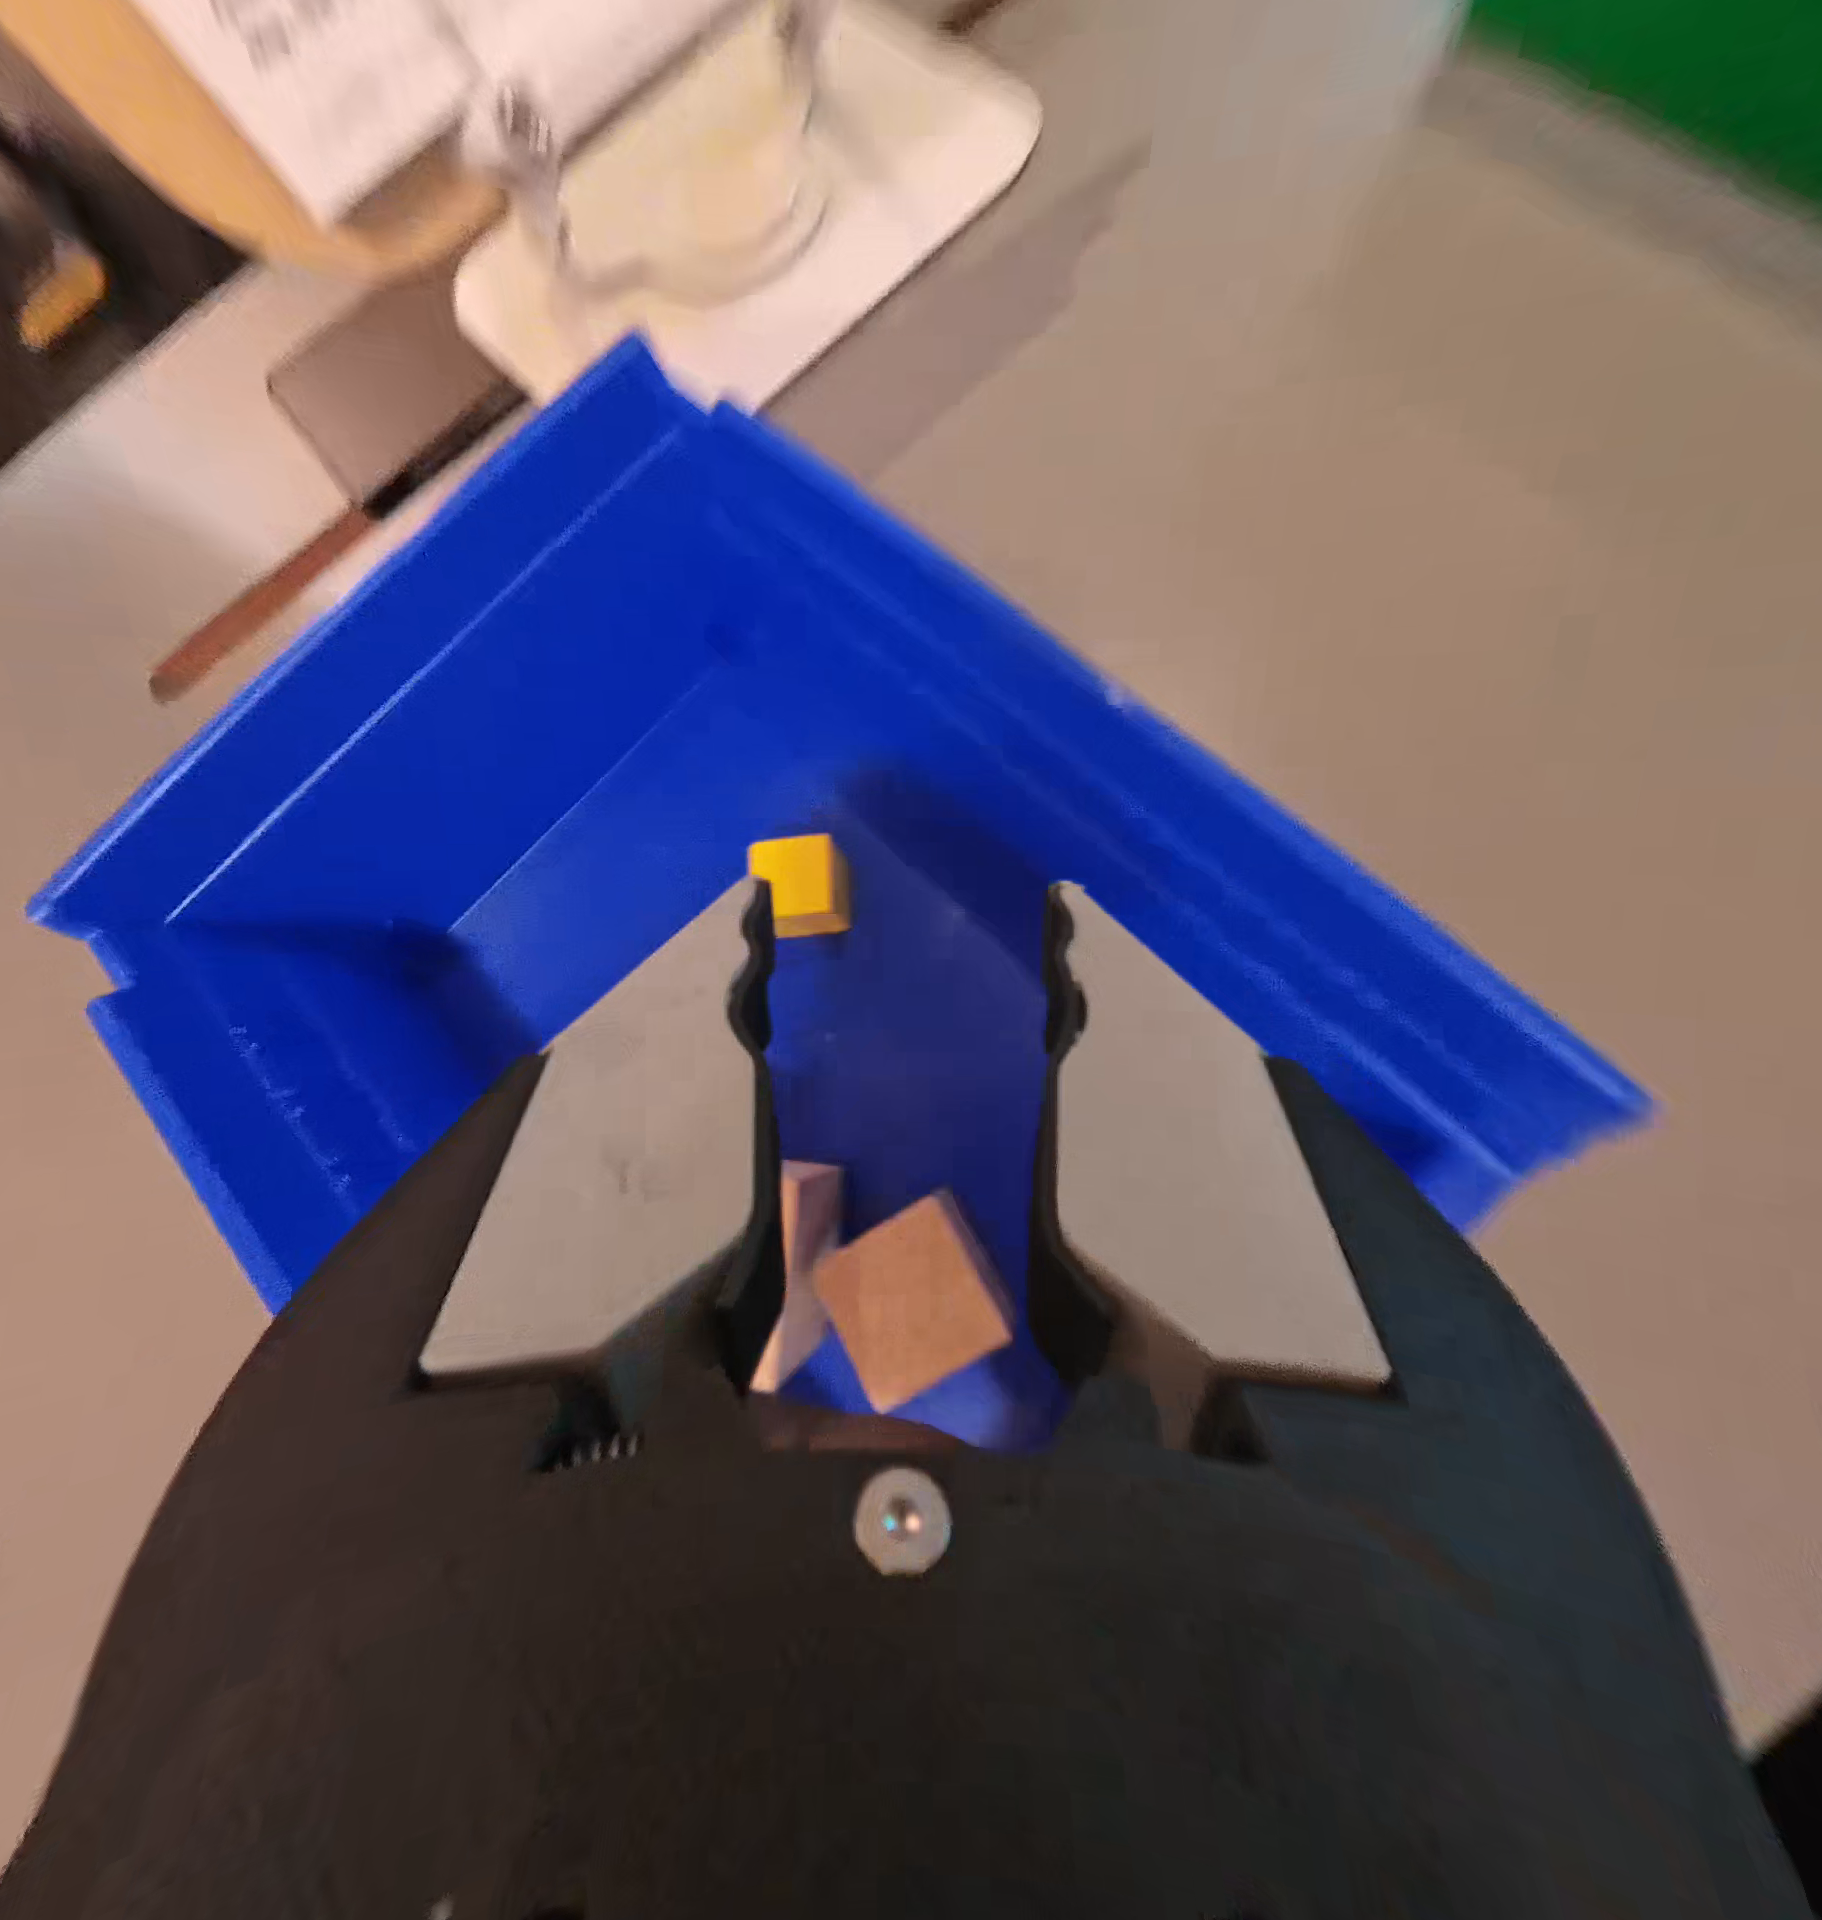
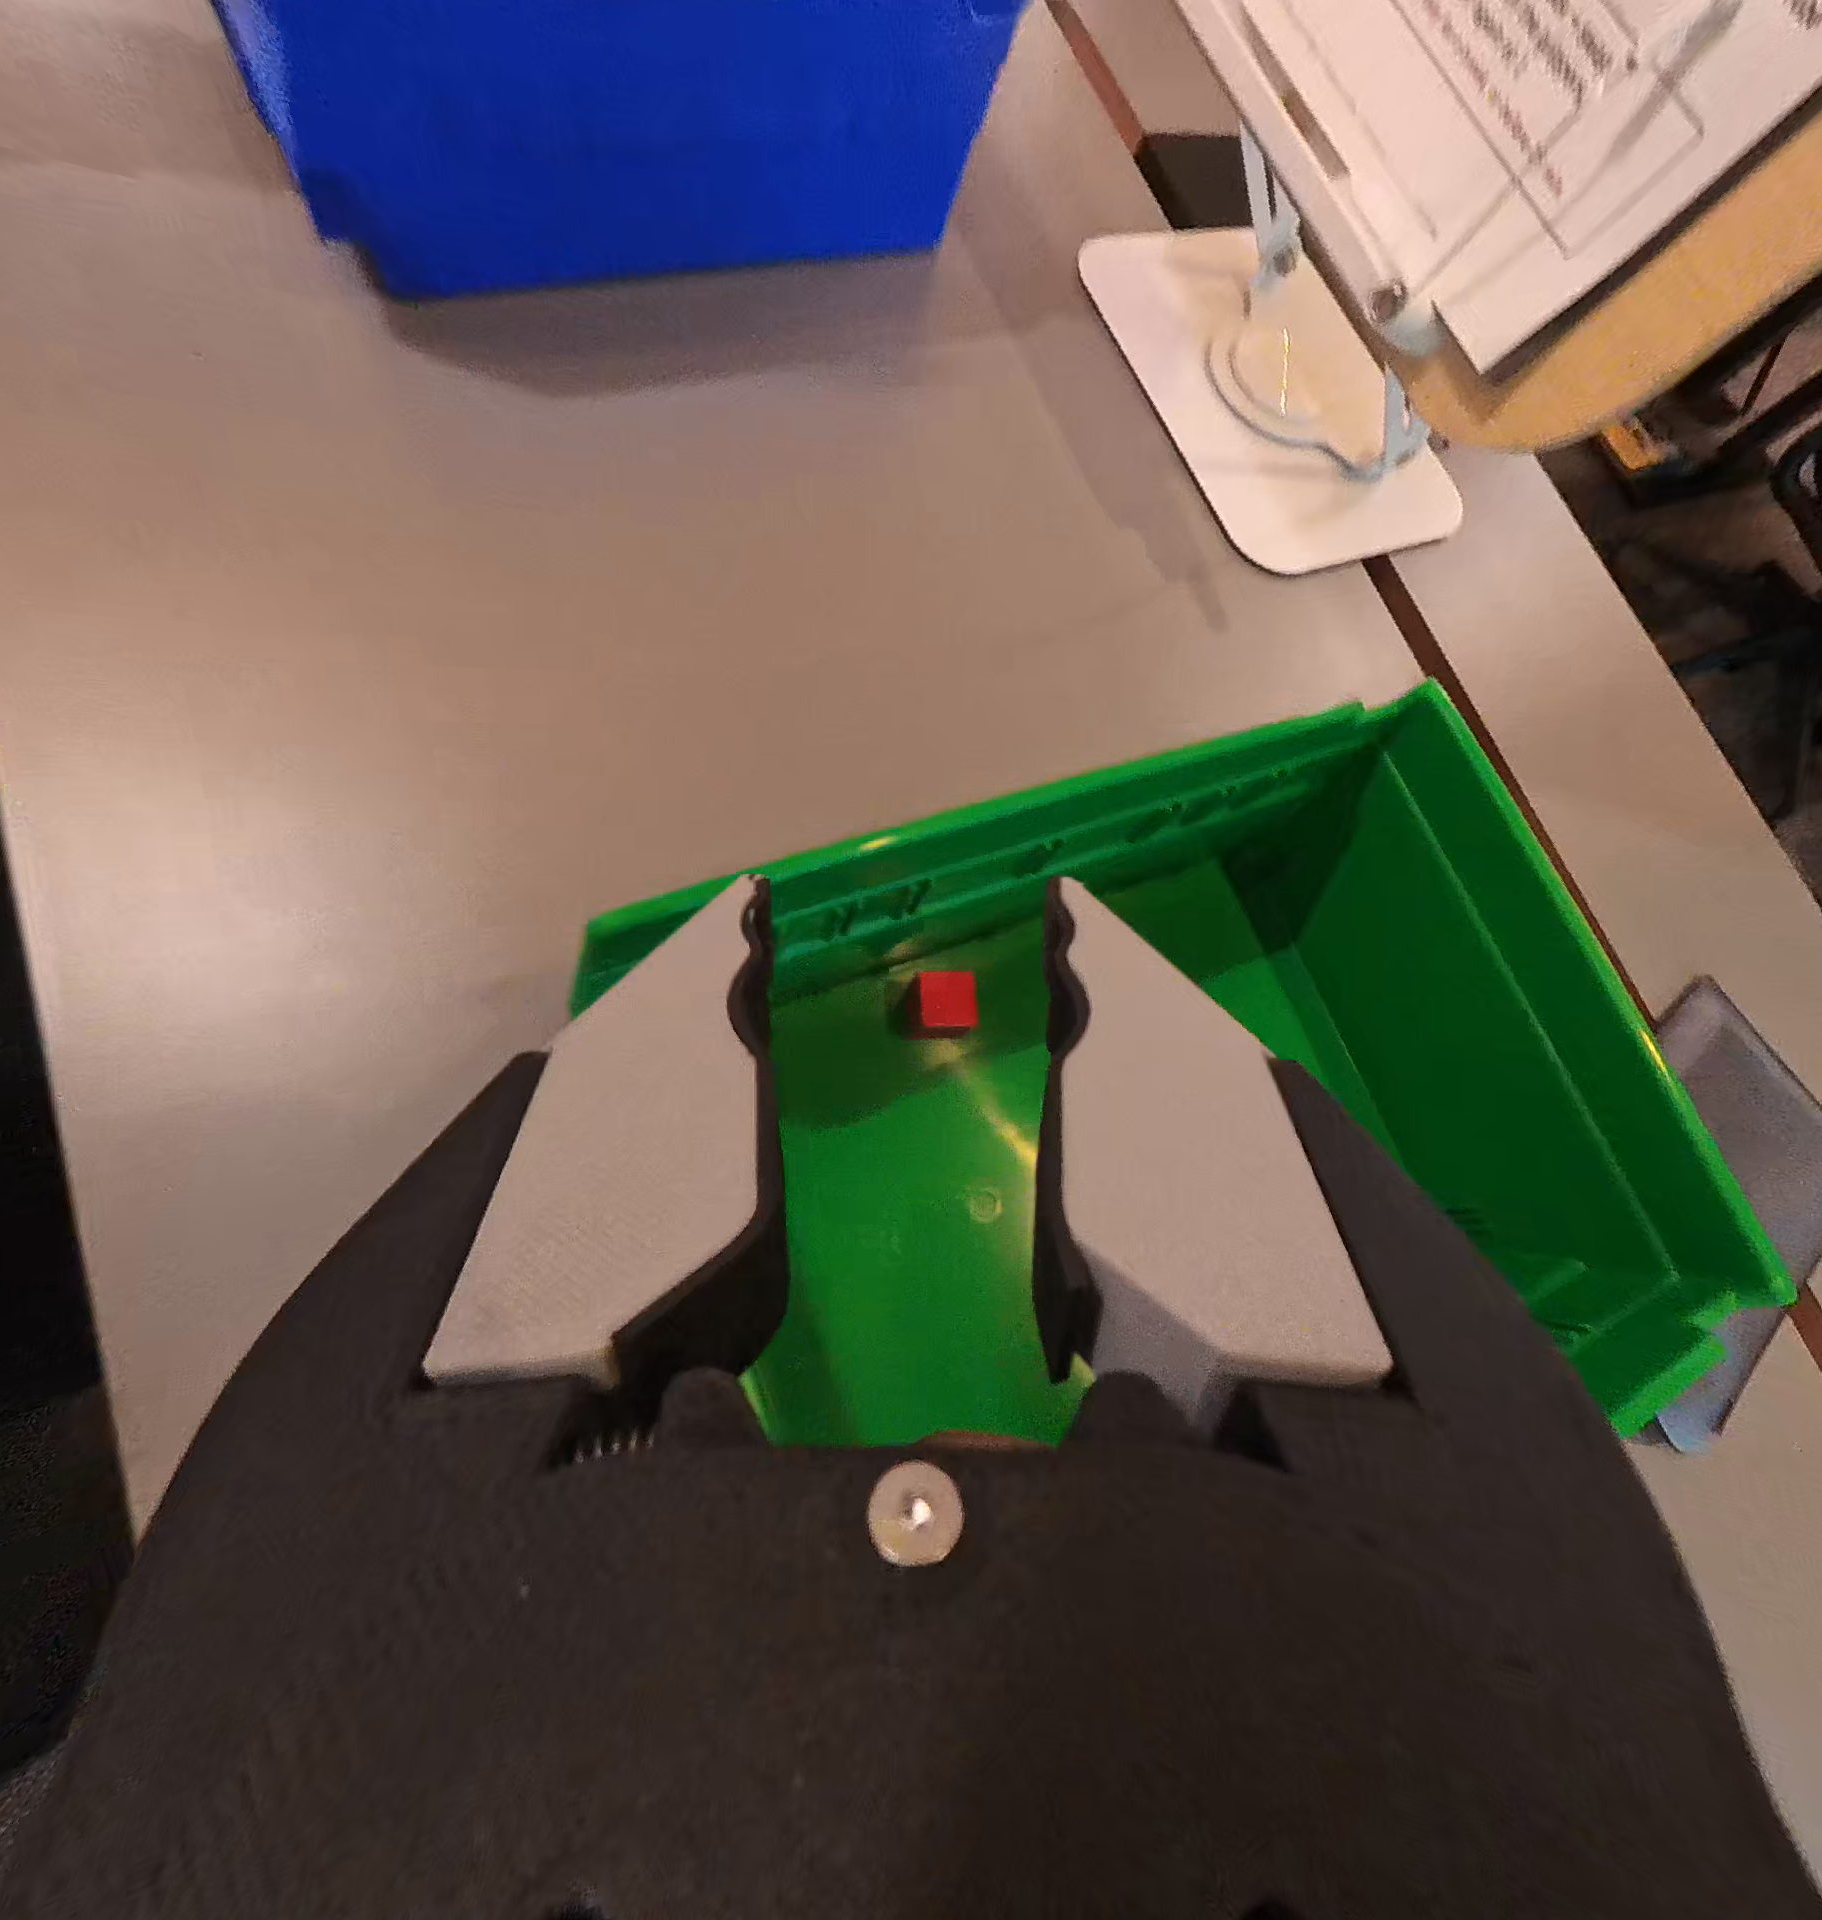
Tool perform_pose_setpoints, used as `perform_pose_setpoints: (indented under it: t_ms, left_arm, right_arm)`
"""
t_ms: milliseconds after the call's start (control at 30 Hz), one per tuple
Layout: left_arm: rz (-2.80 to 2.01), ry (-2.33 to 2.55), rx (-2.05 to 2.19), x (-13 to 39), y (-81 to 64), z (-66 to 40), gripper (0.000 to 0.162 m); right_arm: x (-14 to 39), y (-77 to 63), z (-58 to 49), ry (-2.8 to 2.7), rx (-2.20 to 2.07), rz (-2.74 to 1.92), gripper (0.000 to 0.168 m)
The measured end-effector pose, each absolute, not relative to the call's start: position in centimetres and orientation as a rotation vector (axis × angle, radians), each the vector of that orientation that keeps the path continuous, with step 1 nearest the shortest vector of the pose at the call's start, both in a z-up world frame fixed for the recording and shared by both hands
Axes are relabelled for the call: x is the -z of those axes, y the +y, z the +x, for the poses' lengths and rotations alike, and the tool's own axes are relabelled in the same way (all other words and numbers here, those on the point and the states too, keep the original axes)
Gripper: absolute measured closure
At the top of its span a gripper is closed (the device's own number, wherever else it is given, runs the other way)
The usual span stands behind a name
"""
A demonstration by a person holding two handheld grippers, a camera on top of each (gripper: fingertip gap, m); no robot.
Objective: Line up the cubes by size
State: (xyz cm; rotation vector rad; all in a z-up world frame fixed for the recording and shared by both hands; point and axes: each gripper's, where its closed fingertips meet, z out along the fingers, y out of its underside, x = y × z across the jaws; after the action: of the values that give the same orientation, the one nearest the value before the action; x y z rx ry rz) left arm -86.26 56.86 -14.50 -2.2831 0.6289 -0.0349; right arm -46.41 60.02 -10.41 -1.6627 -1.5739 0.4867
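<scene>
Cubes lie in two bins on the grey table [image 2: 471, 644]. In the left wrist view, a small yellow cube [image 1: 805, 885] sits on the floor of the blue bin [image 1: 533, 727], near its far corner and just beside the tip of the left tongs' [image 1: 909, 896] nearer finger; whether it touches that tip cannot be told. Closer to the camera, between the finger bases, a larger tan wooden cube [image 1: 912, 1311] lies tilted on the bin floor, and a second pale wooden cube [image 1: 805, 1247] leans beside it, partly hidden by the finger. The left tongs stand wide apart and grip nothing.

In the right wrist view, a small red cube [image 2: 940, 1004] rests on the floor of the green bin [image 2: 1489, 1039], close to its far wall, in the gap between the tips of the right tongs [image 2: 905, 896] and slightly below them. Neither finger touches it. The right tongs are likewise spread wide and hold nothing. The blue bin stands well apart at the far side of the table, with a white stand base [image 2: 1177, 416] to its right.
</scene>
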Motion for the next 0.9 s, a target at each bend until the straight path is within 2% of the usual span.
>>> perform_pose_setpoints:
  t_ms: [233,267,333,433,533,633,767,900]
  left_arm:
    - [-2.673,0.680,-0.192,22.8,60.6,-89.5,0.108]
    - [-2.698,0.689,-0.192,23.4,60.9,-89.5,0.113]
    - [-2.720,0.711,-0.159,24.1,61.2,-89.2,0.135]
    - [-2.691,0.755,-0.132,23.6,61.6,-88.9,0.136]
    - [-2.509,0.793,-0.149,20.2,62.1,-88.8,0.136]
    - [-2.176,0.871,-0.066,14.0,60.6,-85.8,0.136]
    - [-1.590,1.083,0.146,5.5,53.2,-76.4,0.137]
    - [-1.110,1.239,0.226,0.9,44.7,-69.0,0.137]
  right_arm:
    - [9.7,55.8,-47.4,-1.623,-0.525,-1.551,0.117]
    - [9.6,55.0,-47.6,-1.632,-0.569,-1.535,0.115]
    - [9.4,53.6,-47.8,-1.640,-0.669,-1.500,0.115]
    - [8.8,52.3,-48.2,-1.590,-0.831,-1.490,0.123]
    - [8.0,51.4,-49.3,-1.477,-0.987,-1.527,0.125]
    - [7.0,50.3,-51.3,-1.370,-1.136,-1.592,0.119]
    - [4.0,47.9,-55.7,-1.268,-1.459,-1.569,0.119]
    - [1.0,44.3,-60.6,-1.238,-1.897,-1.491,0.118]
